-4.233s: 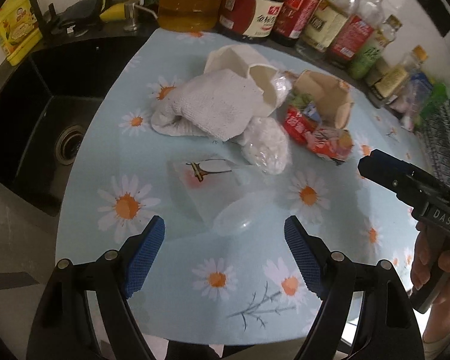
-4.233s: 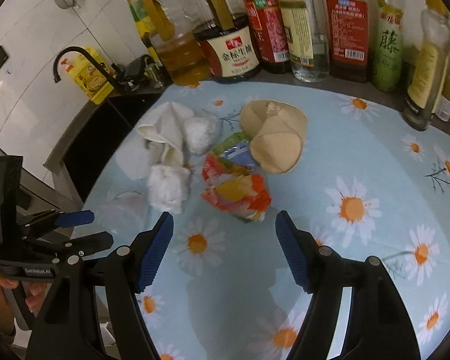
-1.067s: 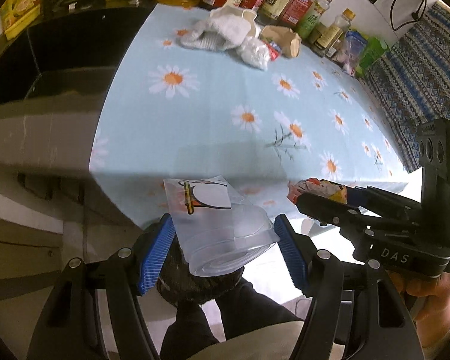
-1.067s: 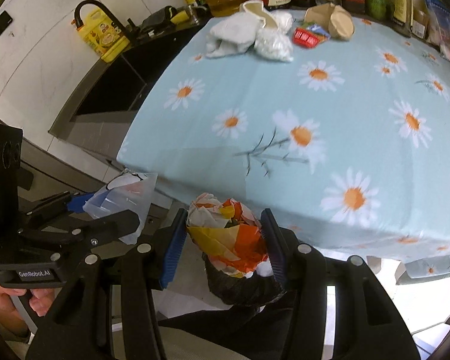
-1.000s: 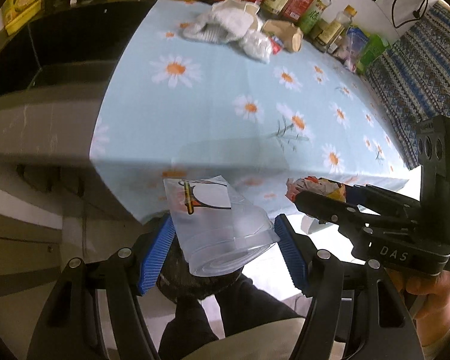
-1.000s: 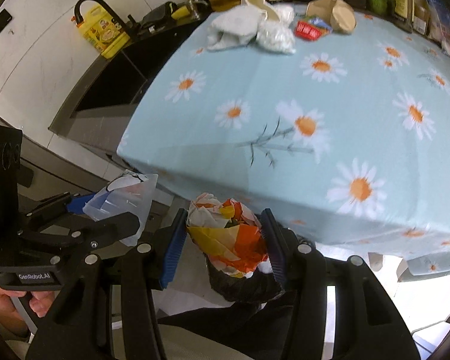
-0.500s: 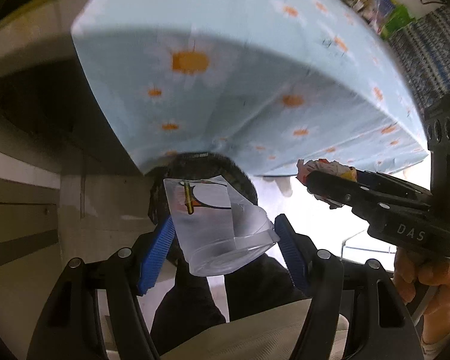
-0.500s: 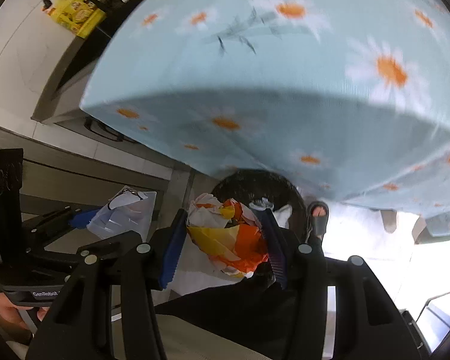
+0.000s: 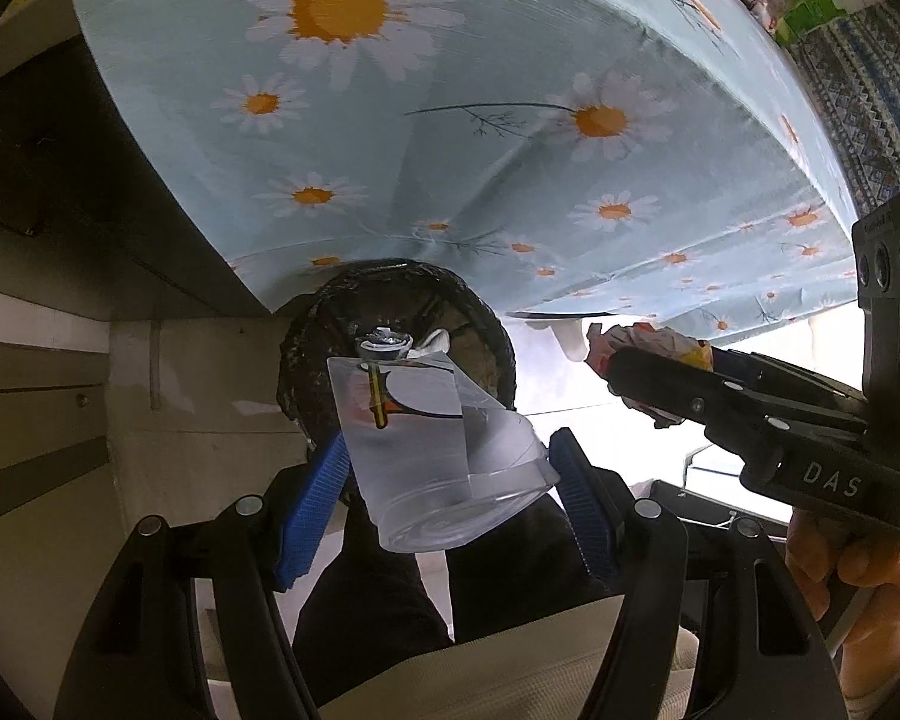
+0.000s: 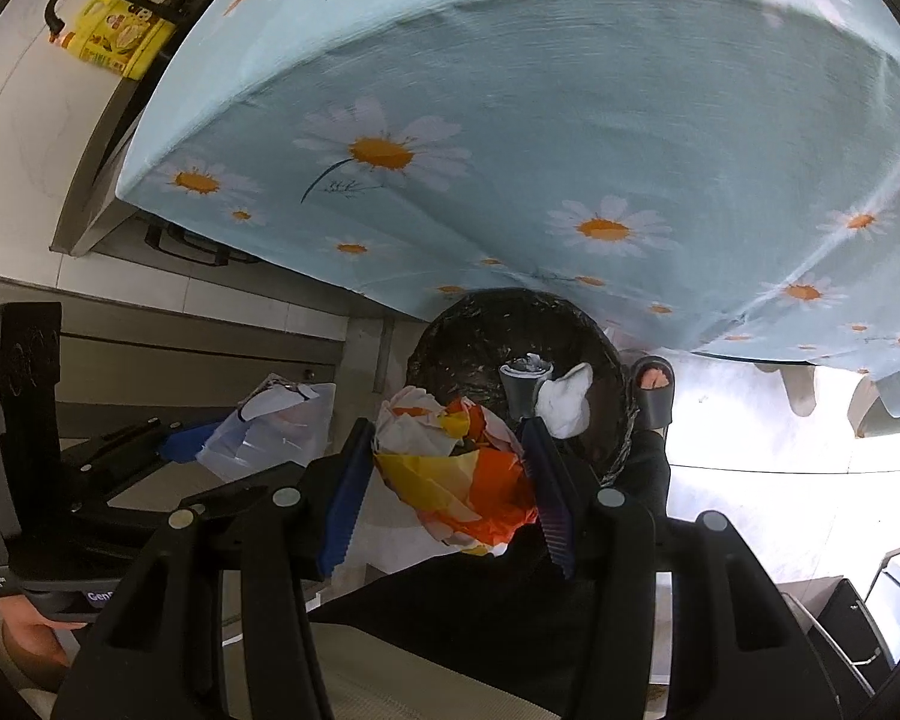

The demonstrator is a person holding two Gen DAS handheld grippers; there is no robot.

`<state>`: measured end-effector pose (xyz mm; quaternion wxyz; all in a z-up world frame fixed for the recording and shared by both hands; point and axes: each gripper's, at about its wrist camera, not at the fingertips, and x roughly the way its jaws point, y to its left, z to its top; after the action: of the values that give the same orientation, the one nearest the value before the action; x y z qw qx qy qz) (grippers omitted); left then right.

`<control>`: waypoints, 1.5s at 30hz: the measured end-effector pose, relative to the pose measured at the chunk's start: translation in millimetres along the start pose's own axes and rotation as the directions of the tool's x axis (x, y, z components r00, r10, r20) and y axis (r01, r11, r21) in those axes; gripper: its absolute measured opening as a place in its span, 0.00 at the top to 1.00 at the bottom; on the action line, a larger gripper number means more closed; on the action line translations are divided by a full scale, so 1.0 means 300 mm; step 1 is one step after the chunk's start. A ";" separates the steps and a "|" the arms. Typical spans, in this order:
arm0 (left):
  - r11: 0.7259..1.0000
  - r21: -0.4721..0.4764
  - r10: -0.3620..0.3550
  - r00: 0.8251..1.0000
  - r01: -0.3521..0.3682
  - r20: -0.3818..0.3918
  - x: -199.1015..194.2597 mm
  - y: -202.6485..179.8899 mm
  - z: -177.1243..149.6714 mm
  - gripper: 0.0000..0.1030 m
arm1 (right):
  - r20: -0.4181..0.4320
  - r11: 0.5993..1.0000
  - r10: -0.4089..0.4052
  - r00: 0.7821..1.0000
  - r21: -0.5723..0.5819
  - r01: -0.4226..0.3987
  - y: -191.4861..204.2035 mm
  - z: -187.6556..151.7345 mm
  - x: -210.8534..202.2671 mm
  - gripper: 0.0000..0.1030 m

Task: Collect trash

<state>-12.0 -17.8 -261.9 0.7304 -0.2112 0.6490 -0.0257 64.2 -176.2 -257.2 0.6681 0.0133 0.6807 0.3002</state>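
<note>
My left gripper is shut on a clear plastic cup, crushed between the blue pads, just above a black-lined trash bin on the floor under the table edge. My right gripper is shut on a crumpled orange, yellow and white wrapper, held over the near rim of the same bin. The bin holds a grey cup and a white wad. Each gripper shows in the other's view: the right one and the left one.
The table's blue daisy cloth hangs down just above and behind the bin. A grey cabinet front stands to the left. A slippered foot is beside the bin. My own legs are below the grippers.
Both grippers have dropped from above the table edge and moved in closer over the bin, still holding the cup and the wrapper. The bin's inside now shows.
</note>
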 end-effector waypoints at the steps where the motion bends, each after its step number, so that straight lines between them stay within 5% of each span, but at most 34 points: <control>1: 1.000 0.000 -0.003 1.000 0.003 -0.004 0.002 -0.001 0.003 0.34 | 0.001 1.000 0.003 1.000 0.005 -0.003 -0.005 -0.002 -0.003 0.49; 7: 0.999 -0.035 0.002 0.999 -0.003 -0.034 0.027 0.004 0.007 0.25 | 0.001 0.998 0.030 1.000 0.060 -0.030 -0.029 0.005 -0.011 0.33; 27: 0.998 -0.057 0.008 1.000 -0.008 -0.003 -0.036 -0.001 0.025 0.24 | 0.039 0.996 0.067 0.997 0.057 -0.070 -0.018 0.030 -0.104 0.33; 45: 1.000 0.016 -0.016 0.981 0.013 0.196 -0.305 -0.112 0.119 0.24 | 0.204 0.998 0.058 0.977 -0.048 -0.049 0.046 0.142 -0.367 0.33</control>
<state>16.0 -10.0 -162.4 0.7921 -0.2120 0.5721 -0.0151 109.8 -194.2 -149.0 0.7264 0.0481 0.6011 0.3296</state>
